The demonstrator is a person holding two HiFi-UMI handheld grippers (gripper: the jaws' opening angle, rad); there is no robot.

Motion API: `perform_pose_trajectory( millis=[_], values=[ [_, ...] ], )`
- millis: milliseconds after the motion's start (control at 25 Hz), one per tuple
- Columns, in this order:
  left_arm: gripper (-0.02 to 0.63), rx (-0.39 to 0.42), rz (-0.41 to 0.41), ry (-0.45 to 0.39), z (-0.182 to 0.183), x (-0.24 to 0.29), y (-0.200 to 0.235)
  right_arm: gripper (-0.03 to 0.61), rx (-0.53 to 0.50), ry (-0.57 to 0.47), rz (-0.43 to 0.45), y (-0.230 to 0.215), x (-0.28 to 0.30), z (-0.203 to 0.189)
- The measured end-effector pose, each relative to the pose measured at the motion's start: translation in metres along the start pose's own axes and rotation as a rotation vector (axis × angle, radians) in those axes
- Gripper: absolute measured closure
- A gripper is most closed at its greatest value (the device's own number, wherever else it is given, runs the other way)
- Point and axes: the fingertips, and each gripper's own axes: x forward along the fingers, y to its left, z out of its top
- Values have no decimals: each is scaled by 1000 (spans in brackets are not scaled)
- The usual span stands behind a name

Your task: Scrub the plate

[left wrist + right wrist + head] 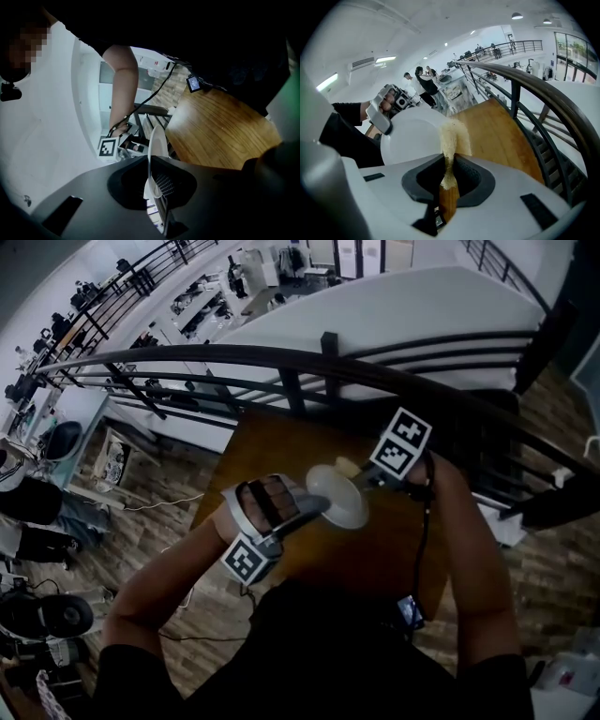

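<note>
A white plate (339, 495) is held up above the wooden table (281, 442), tilted nearly on edge. My left gripper (314, 507) is shut on its near rim; in the left gripper view the plate (157, 143) runs edge-on out of the pinched jaws of the left gripper (152, 180). My right gripper (361, 479) is shut on a pale yellow sponge (347, 465), which sits at the plate's far edge. In the right gripper view the sponge (453, 137) sticks out of the right gripper (449, 164) and overlaps the plate's face (412, 140). The left gripper (386, 110) clamps the plate's far rim.
A dark metal railing (328, 367) runs just beyond the table, with a drop to a lower floor of desks behind it. A black cable and a small device (410, 612) hang by the table's near right edge. Several people stand far off (423, 79).
</note>
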Motion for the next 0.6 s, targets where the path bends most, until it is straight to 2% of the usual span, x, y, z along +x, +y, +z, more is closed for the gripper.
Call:
perform_pose_trajectory(
  millis=[360, 600],
  values=[
    [591, 23, -8, -71, 28, 11, 7, 520, -134, -53, 23, 41, -22, 37],
    [591, -4, -29, -51, 23, 17, 3, 520, -217, -98, 68, 85, -30, 44]
  ],
)
